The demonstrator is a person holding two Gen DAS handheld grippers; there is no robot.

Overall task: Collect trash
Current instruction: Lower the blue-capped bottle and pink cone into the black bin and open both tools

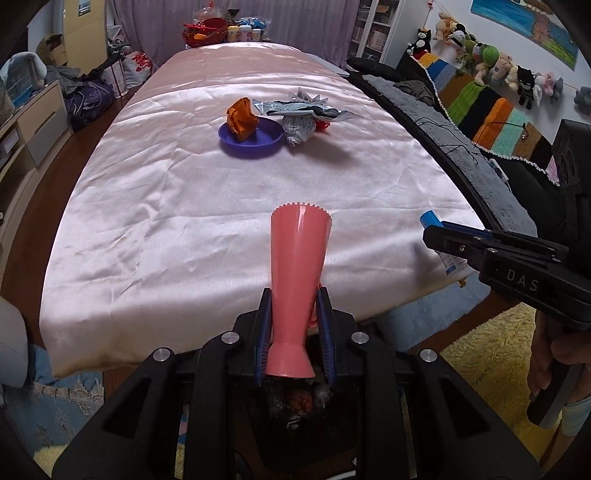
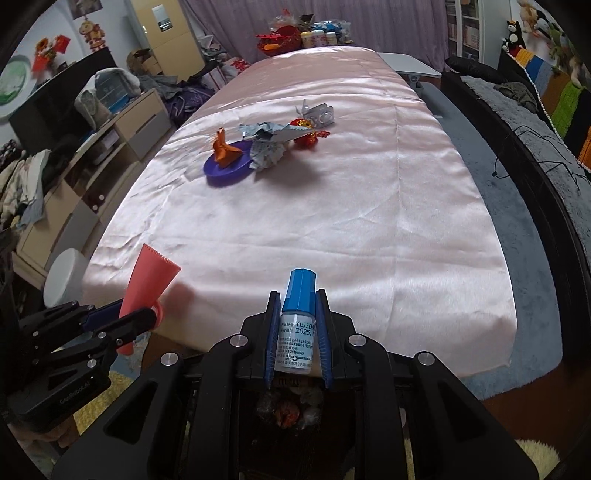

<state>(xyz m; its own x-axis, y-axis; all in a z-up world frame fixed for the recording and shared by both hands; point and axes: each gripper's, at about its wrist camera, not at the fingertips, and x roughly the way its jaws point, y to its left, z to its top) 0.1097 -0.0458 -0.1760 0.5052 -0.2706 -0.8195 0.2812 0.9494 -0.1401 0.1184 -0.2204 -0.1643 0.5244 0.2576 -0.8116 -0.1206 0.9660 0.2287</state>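
Observation:
My left gripper (image 1: 295,295) is shut on a pink plastic scraper (image 1: 298,273) with a toothed edge, held over the near end of the pink satin table (image 1: 184,221). The same scraper (image 2: 147,280) shows at lower left in the right wrist view. My right gripper (image 2: 297,299) is shut on a small white bottle with a blue cap (image 2: 297,317), also seen as the bottle (image 1: 430,218) in the left wrist view. Far across the cloth lies a purple plate (image 1: 251,137) with an orange crumpled wrapper (image 1: 242,118) on it, and silver foil wrappers (image 1: 304,114) beside it.
A red candy piece (image 2: 308,140) and a blister pack (image 2: 321,114) lie by the wrappers. A red basket (image 1: 205,29) and jars stand at the table's far end. A dark sofa (image 1: 498,158) runs along the right, drawers (image 2: 122,136) and clutter on the left.

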